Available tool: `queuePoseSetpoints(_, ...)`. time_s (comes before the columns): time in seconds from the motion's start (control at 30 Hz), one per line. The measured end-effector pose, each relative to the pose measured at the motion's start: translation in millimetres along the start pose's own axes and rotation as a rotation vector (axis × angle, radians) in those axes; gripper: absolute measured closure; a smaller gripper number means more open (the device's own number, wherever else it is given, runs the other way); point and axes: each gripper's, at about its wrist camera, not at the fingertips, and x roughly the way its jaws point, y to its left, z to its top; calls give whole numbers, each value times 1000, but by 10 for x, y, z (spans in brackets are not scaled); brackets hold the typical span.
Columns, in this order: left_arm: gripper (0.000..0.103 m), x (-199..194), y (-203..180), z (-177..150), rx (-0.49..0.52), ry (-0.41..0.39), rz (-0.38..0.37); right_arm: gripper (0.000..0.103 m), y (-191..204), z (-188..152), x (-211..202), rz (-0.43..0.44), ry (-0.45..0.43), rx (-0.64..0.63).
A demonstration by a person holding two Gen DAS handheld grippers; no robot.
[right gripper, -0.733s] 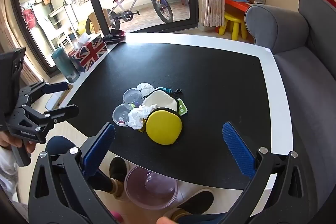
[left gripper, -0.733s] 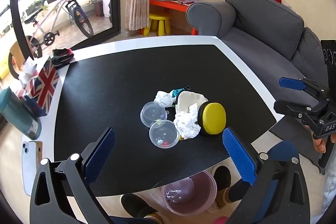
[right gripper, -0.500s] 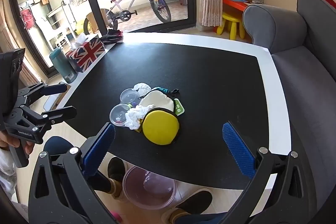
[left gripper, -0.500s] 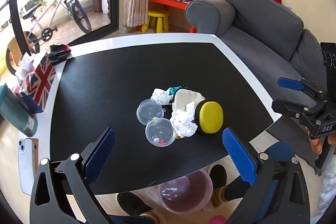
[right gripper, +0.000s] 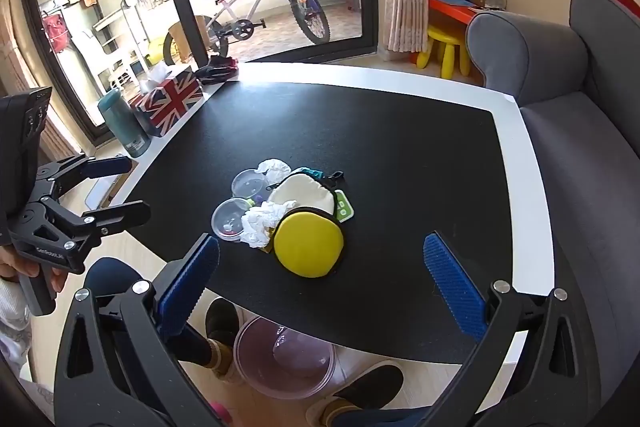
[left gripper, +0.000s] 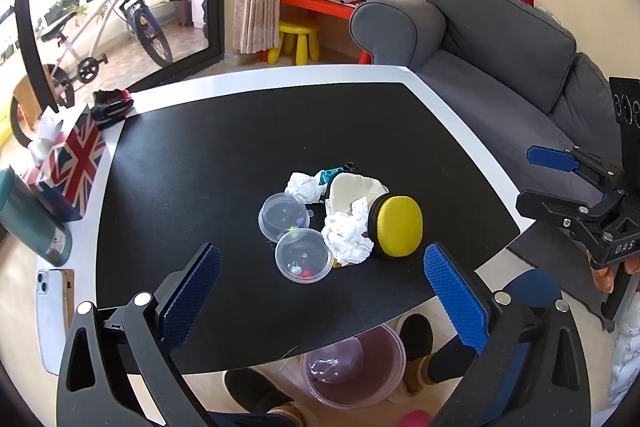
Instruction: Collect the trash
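A small heap of trash lies mid-table on the black table [left gripper: 224, 163]: a crumpled white tissue [left gripper: 346, 235], a second tissue [left gripper: 304, 185], two clear plastic tubs [left gripper: 304, 257] [left gripper: 282, 215], a yellow round pouch [left gripper: 398, 223] and a cream pouch [left gripper: 354, 187]. My left gripper [left gripper: 320, 254] hovers open above the near edge, the heap just beyond its fingers. From the right side, my right gripper [right gripper: 322, 241] is also open, apart from the yellow pouch [right gripper: 308, 247]. A pink translucent bin [left gripper: 352, 367] stands on the floor below the near edge.
On the table's left white border are a Union Jack tissue box [left gripper: 74, 163], a teal bottle [left gripper: 36, 223], a phone [left gripper: 50, 291] and a black-and-red bundle [left gripper: 112, 103]. A grey sofa [left gripper: 500, 67] runs along the right. A person's feet [left gripper: 416, 331] flank the bin.
Both views have drifted slightly, with the heap sliding a little left in each. Both grippers' jaws stay wide, and nothing on the table has moved.
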Motion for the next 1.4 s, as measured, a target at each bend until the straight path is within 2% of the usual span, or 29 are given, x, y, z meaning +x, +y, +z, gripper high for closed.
queuePoseSetpoints(0.27, 6, -5, 1, 11, 8, 0, 5, 3, 1, 15, 59, 23, 12, 5)
queuePoseSetpoints(1.4, 6, -38, 15, 38, -5, -20, 18, 3, 3, -40, 86, 5, 9, 2)
